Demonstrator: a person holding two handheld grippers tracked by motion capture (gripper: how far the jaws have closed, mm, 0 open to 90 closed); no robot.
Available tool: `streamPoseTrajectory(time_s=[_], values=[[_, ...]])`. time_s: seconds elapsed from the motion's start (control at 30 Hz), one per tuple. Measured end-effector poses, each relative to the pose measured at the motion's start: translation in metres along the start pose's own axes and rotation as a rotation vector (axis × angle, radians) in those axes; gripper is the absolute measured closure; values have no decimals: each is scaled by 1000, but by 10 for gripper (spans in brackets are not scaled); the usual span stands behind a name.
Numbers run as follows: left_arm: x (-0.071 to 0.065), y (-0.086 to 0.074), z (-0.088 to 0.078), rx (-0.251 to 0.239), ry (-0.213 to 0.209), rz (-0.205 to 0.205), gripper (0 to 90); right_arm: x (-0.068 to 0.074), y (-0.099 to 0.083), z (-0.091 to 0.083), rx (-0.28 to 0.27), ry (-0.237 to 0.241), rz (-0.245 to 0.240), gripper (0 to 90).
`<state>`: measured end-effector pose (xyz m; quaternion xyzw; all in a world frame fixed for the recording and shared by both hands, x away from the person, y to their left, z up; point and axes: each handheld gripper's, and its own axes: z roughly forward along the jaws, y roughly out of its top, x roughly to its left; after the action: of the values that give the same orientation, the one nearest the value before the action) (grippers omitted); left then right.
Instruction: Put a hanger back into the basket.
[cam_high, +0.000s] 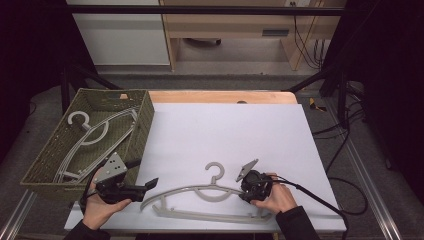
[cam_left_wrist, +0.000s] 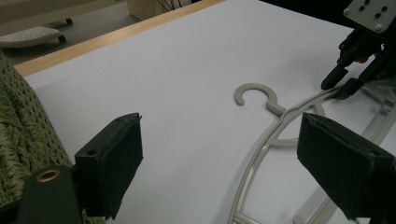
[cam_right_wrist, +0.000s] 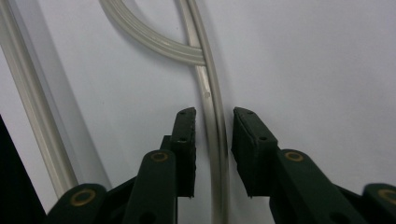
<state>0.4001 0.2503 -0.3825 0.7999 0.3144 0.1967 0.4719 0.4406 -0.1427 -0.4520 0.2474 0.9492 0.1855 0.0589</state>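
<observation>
The grey hanger (cam_high: 210, 197) lies flat on the white surface (cam_high: 235, 130) near the person's edge, its long bar running left to right and its hook pointing away toward the far side. The right claw (cam_high: 248, 187) is down on the hanger's right shoulder; seen from the right gripper view, the curved arm of the hanger (cam_right_wrist: 212, 121) runs straight up between the two jaws, which straddle it with a sliver of white showing on either side, so the pads are not pressing yet (close, but not a grip). The left claw (cam_high: 150, 184) hovers near the hanger's left tip with its jaws spread wide and nothing between them. A woven basket (cam_high: 142, 125) stands at the left edge of the surface with another hanger (cam_high: 87, 132) already lying in it. The right hand is plainly the nearer one, and I'd judge the coming pinch depends on the jaws closing across that thin arm, not along it.
</observation>
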Motion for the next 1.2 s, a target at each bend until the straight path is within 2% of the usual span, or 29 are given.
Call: streamPoseTrajectory(time_s=[0.03,0.07,0.13,0.17,0.27,0.5,0.63,0.67,0.73,0.9,0.97,1.2], values=[[0,0,0,1,0,1,140,0,0,0,2,7,-7,740],[0,0,1,2,-1,0,140,1,1,1,-4,20,8,747],[-1,0,1,4,-4,0,140,1,1,1,11,9,-12,764],[-1,0,1,5,-5,0,140,2,2,1,17,12,-4,777],[-1,0,2,9,-7,4,141,4,4,1,37,3,-22,804],[-3,-1,4,24,-12,8,144,4,6,1,53,15,-60,821],[-5,-1,7,40,-26,19,150,2,6,1,33,36,-64,825],[-6,-1,8,45,-31,21,151,3,6,1,30,29,-61,825],[-8,0,10,57,-40,33,152,1,5,0,6,11,-94,826],[-15,1,19,111,-71,64,165,1,5,-5,-20,-6,-107,828],[-18,2,25,149,-89,76,171,2,4,-8,-25,-8,-105,828],[-28,3,53,276,-116,119,221,3,4,-16,-45,-33,-144,828]])
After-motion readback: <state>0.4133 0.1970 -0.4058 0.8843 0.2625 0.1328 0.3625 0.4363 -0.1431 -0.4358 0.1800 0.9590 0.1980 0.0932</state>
